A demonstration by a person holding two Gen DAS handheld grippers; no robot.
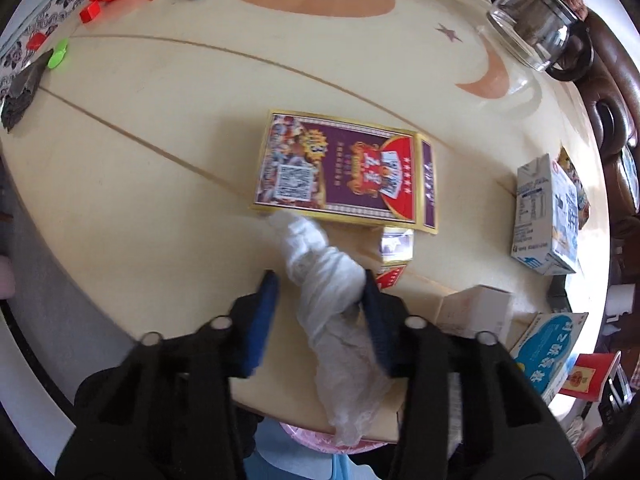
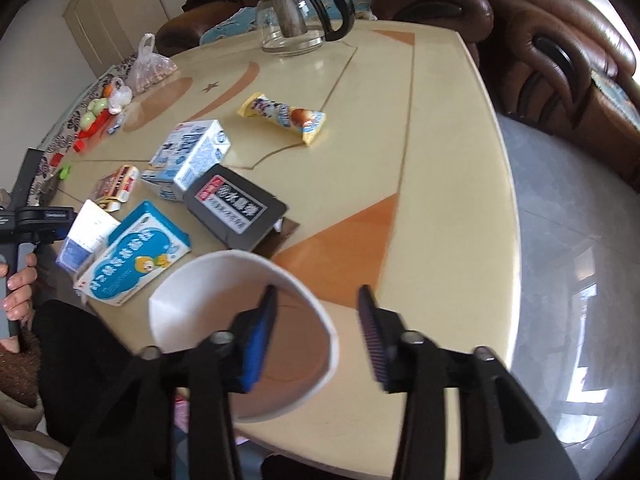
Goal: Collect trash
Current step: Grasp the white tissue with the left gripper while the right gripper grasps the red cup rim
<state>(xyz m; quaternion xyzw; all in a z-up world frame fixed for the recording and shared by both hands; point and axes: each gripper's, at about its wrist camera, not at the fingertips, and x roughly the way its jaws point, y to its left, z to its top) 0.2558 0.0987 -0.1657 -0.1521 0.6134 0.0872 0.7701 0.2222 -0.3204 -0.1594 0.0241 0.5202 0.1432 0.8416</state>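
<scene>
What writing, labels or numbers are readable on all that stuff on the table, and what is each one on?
Black flat box: large white Chinese characters, seemingly "水磨"; the rest is blurred.
Purple and gold box: a QR code and gold characters, unreadable.
Blue and white box: white Chinese characters, too blurred.
Milk carton: printed table, too small.
Yellow snack wrapper: print too blurred.
</scene>
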